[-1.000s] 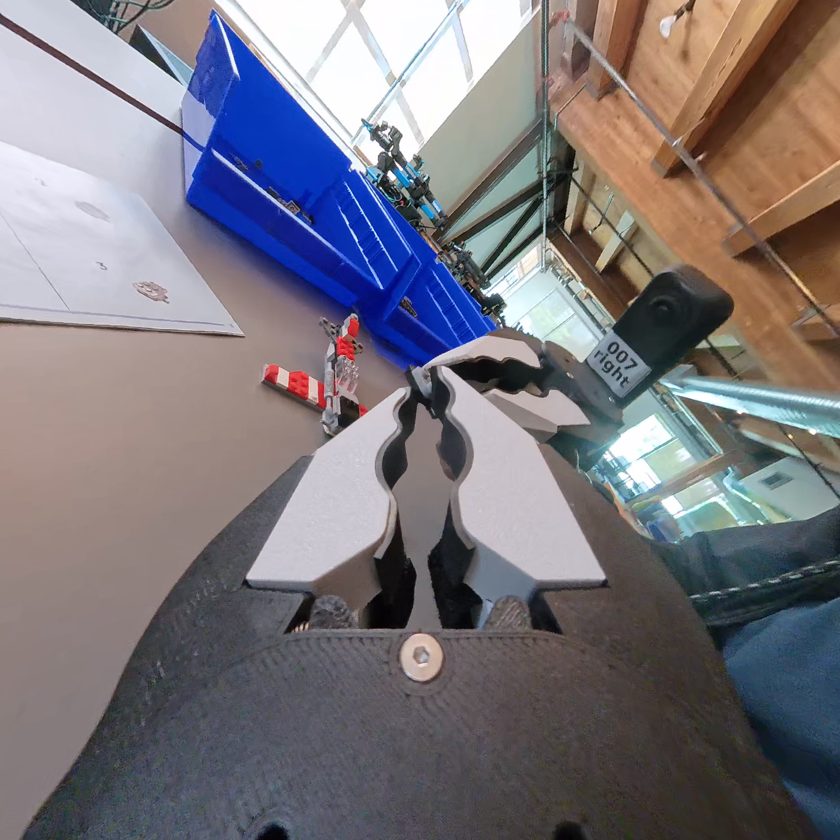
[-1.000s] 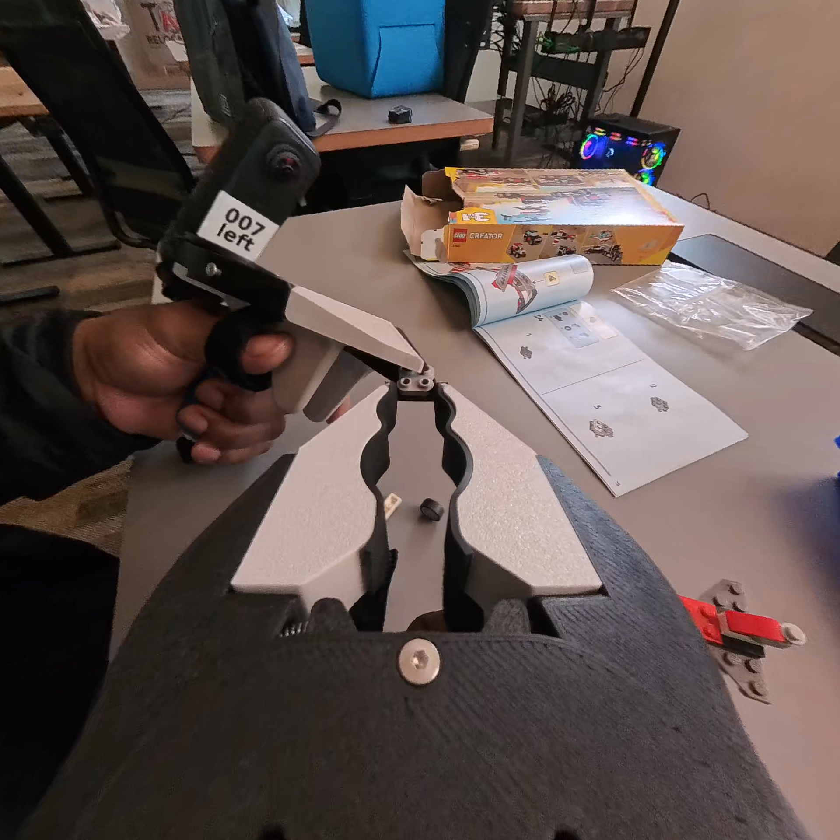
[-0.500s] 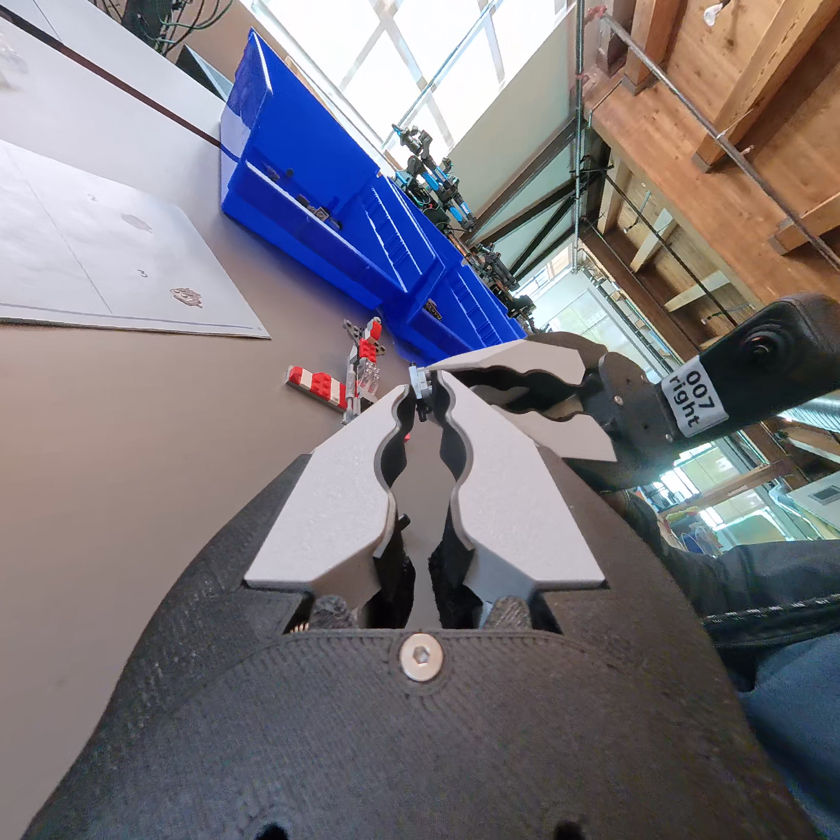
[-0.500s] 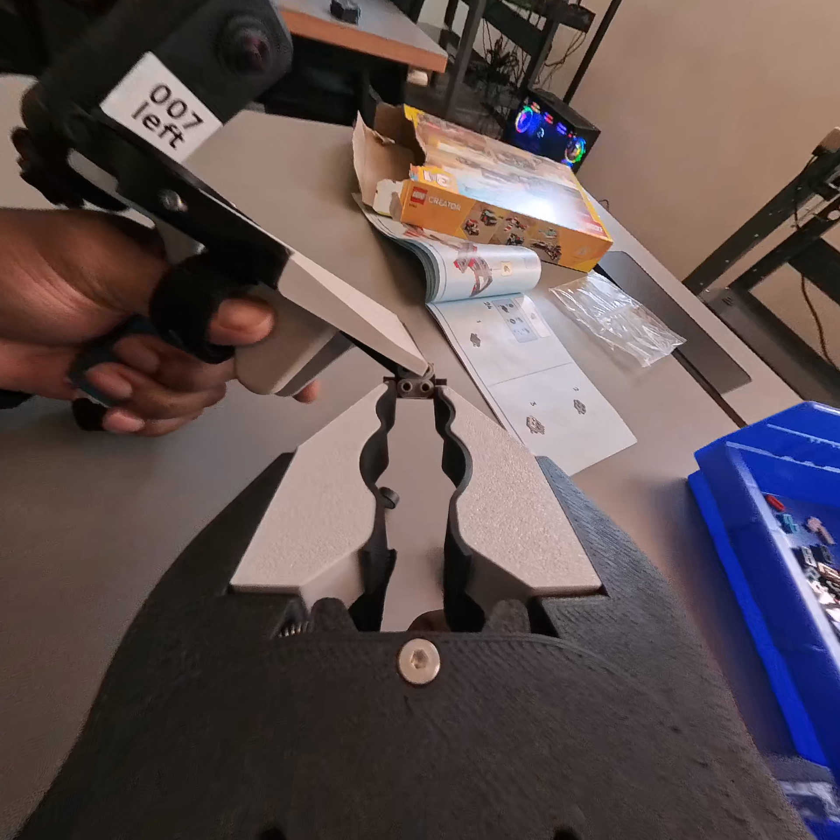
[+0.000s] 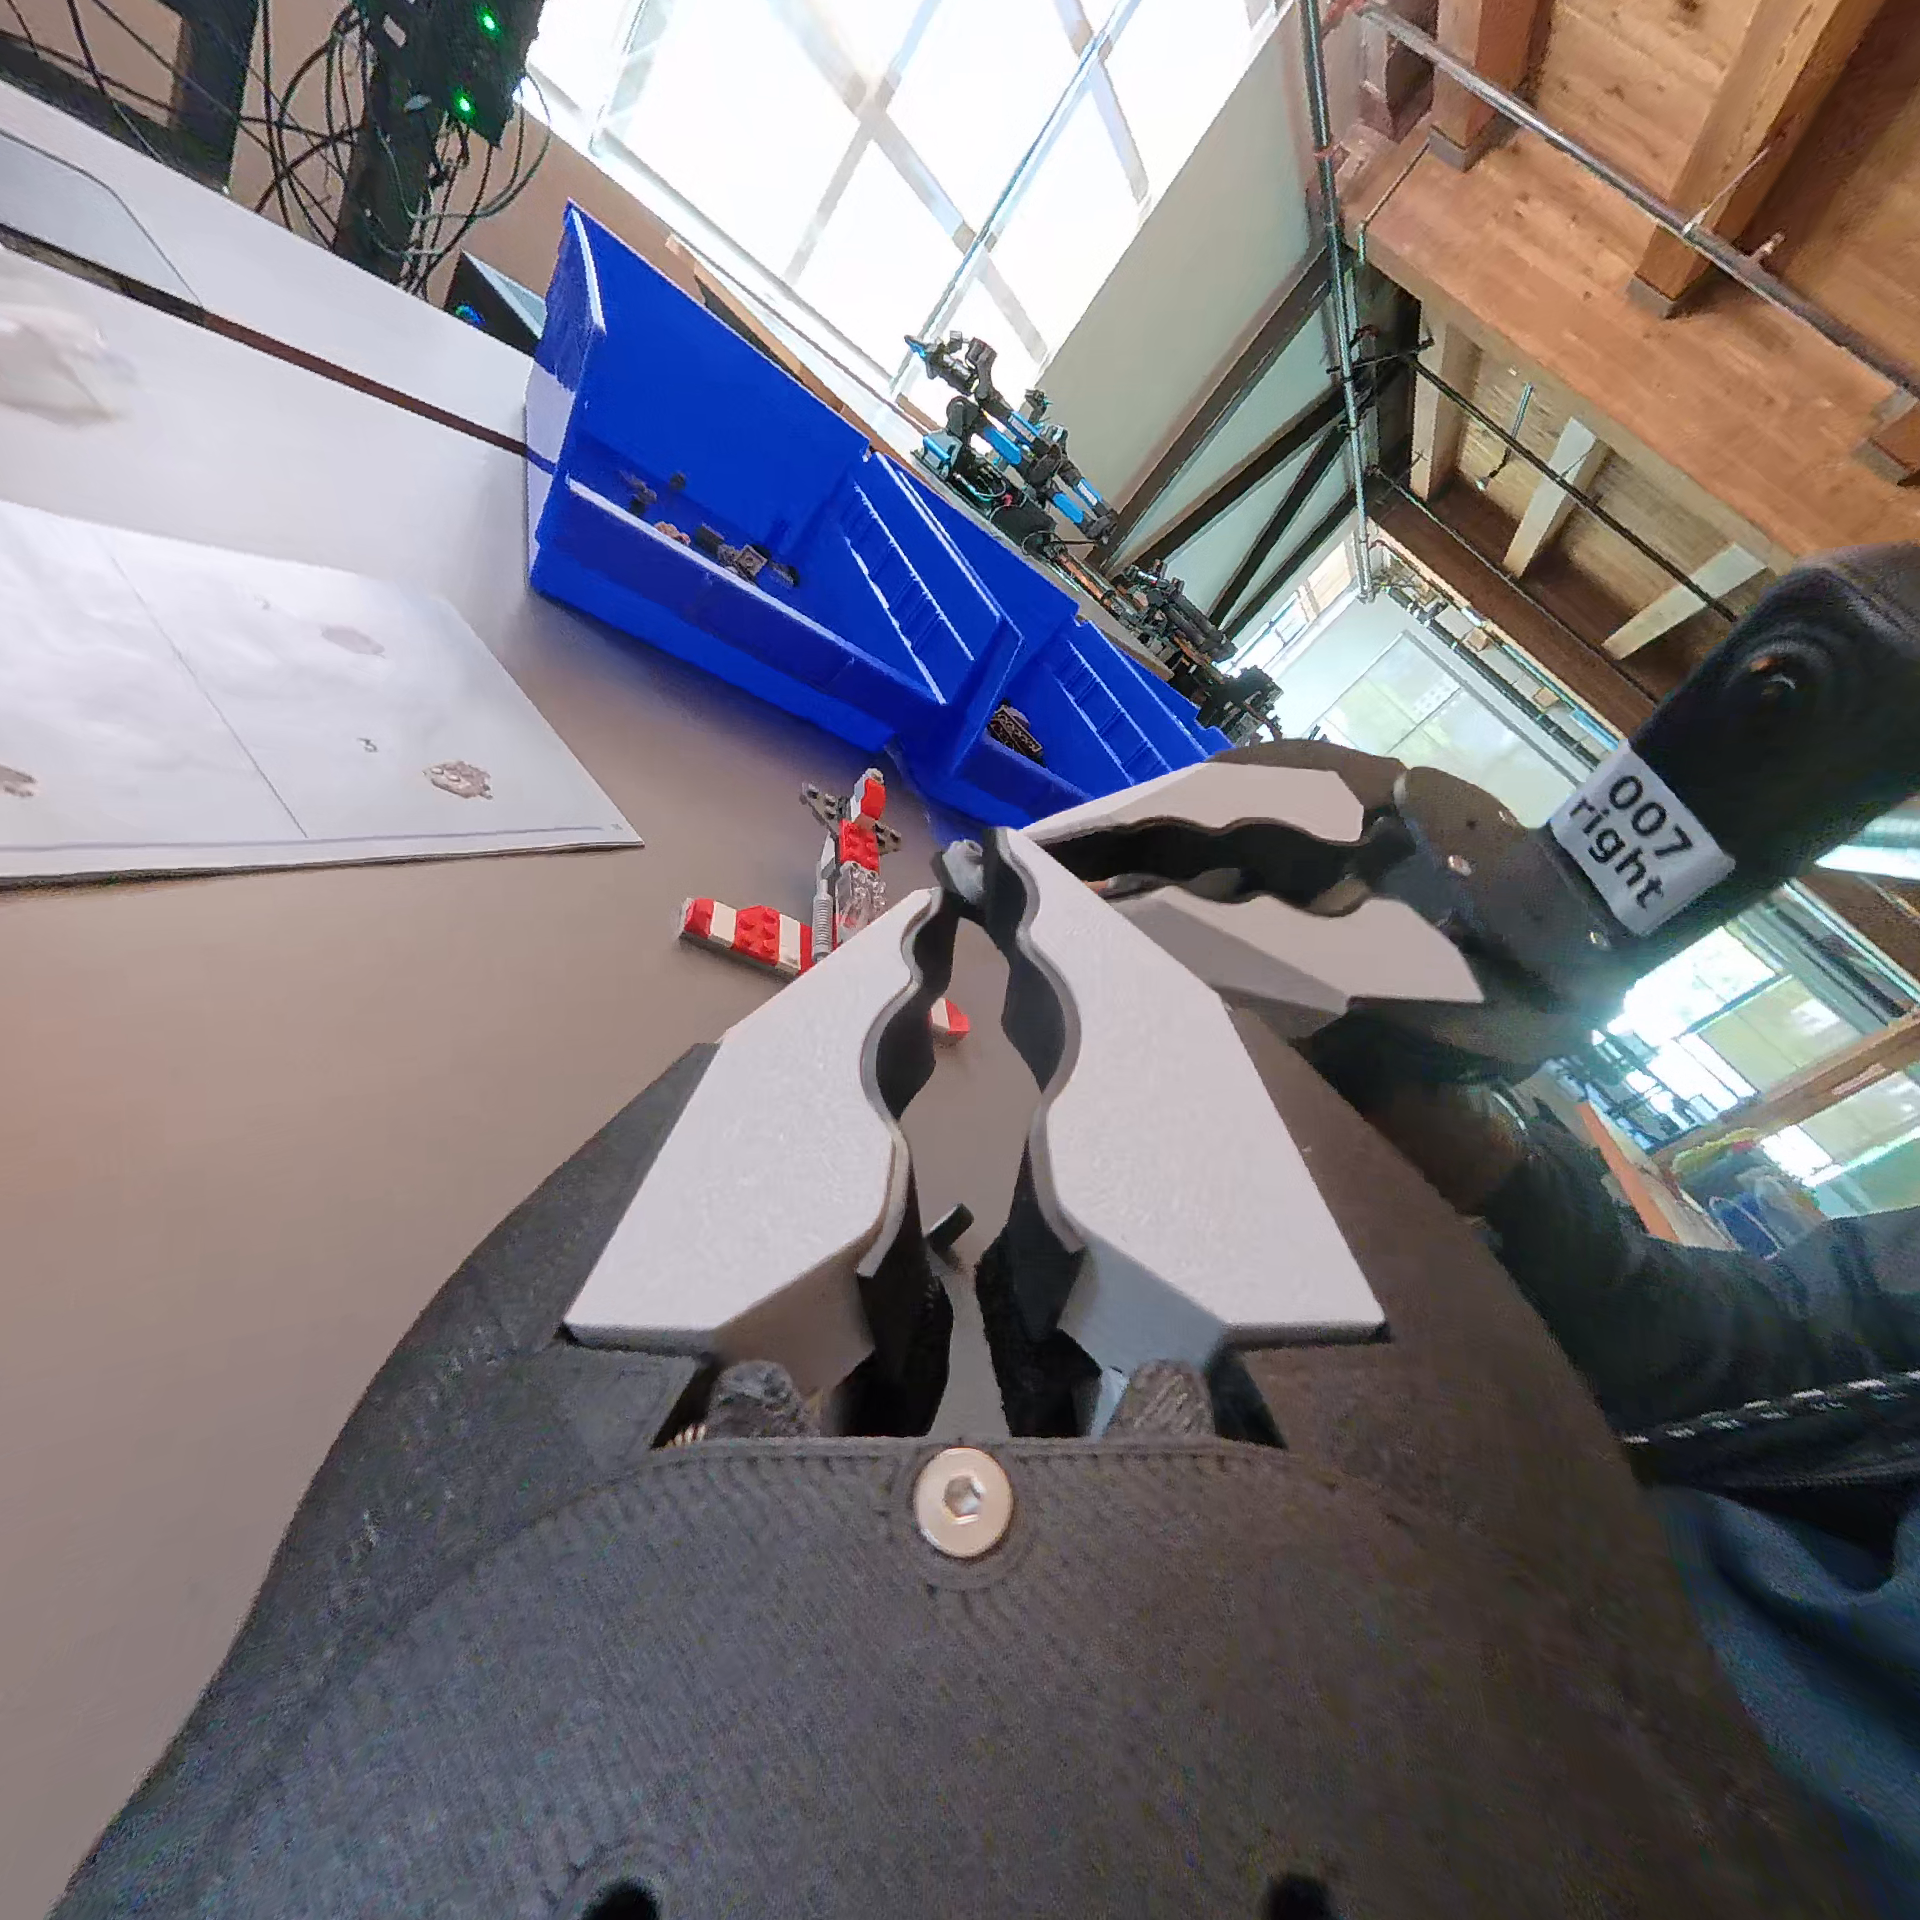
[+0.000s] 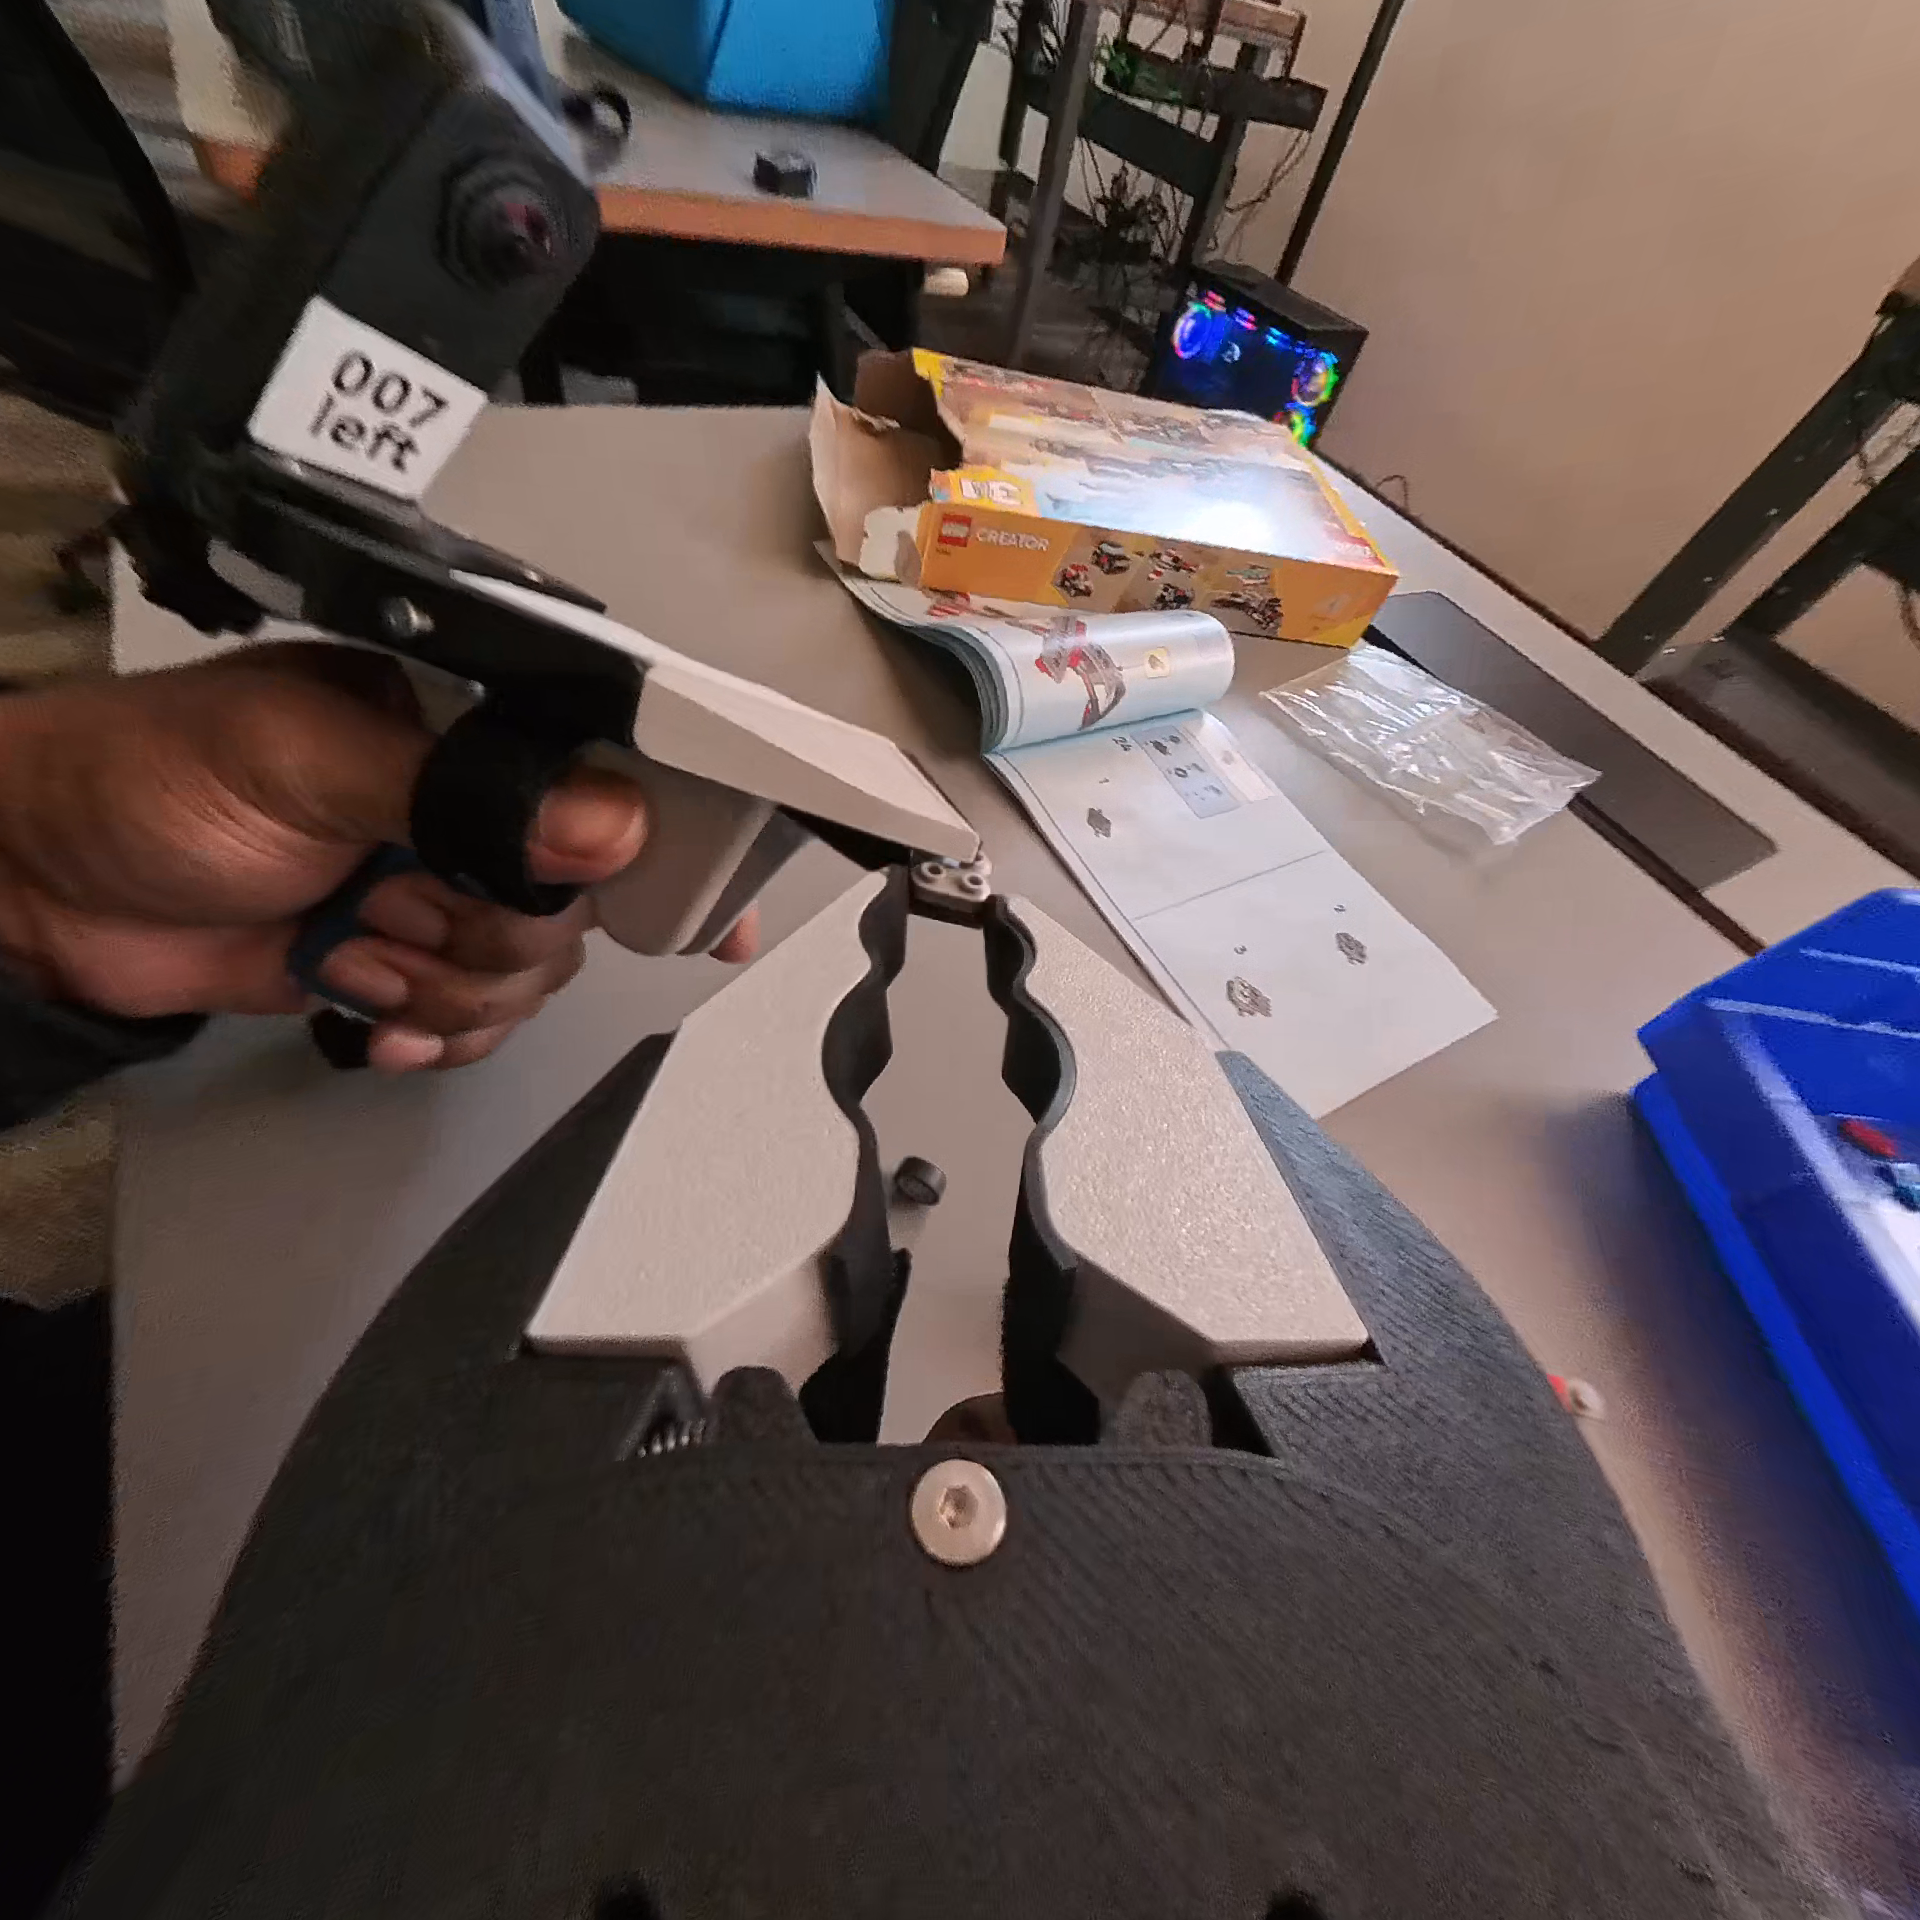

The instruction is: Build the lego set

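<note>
The grey table [image 6: 665,540] carries a box [image 6: 1132,540], booklet [image 6: 1195,831], plastic bag [image 6: 1423,738] and blue bins [image 5: 790,613].

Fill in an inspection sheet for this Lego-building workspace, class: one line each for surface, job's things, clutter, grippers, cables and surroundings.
Surface: grey table, mostly bare near the grippers.
Job's things: small grey piece held in the air by both grippers; red and white Lego assembly lying on the table; open instruction booklet; blue parts bins with small pieces inside; a small dark round piece loose on the table.
Clutter: opened yellow set box; empty clear plastic bag.
Grippers: left gripper and right gripper both shut on the small grey piece, tips meeting.
Cables: tangled wires past the table's far end.
Surroundings: windows, wooden beams, another desk, a lit computer case.
</note>
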`<state>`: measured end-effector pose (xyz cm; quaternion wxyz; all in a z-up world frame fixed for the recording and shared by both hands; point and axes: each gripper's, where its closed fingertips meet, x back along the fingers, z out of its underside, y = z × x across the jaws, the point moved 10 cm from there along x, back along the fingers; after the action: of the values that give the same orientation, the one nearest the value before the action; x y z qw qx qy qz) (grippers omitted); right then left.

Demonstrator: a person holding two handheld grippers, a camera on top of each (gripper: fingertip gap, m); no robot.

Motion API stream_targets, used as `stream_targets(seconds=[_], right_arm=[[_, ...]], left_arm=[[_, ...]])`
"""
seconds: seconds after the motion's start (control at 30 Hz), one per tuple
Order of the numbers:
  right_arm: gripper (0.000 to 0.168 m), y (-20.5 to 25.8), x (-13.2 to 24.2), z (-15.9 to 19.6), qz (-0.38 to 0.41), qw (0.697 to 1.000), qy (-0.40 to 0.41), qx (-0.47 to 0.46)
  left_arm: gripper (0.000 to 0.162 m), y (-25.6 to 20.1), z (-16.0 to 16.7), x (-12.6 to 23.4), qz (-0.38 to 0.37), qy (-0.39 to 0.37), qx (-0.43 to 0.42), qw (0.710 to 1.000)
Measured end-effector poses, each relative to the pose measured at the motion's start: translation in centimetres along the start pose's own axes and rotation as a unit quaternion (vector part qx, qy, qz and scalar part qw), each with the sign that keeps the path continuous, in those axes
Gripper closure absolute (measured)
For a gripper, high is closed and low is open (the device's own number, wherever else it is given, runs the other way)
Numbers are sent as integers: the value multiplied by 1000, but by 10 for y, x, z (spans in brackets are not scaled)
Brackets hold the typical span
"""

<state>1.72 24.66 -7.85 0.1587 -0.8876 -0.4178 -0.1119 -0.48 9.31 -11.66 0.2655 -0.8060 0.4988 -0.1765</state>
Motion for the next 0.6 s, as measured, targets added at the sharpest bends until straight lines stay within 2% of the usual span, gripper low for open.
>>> stream_targets(seconds=[0.1,0.2,0.4,0.53,0.6], right_arm=[[155,-2,5,-5,-52,996,-46,-52],[154,-4,2,-3,5,1000,-7,4],[153,-5,-5,21,16,1000,-3,-9],[153,-5,-5,30,15,1000,-16,-14],[153,-4,-4,31,16,999,-27,-11]], left_arm=[[161,4,2,-1,-9,0,5,1000],[162,7,1,2,23,-18,63,998],[160,16,11,-5,-13,7,109,994],[160,21,13,-4,-7,0,152,988],[157,23,13,-2,25,-25,205,978]])
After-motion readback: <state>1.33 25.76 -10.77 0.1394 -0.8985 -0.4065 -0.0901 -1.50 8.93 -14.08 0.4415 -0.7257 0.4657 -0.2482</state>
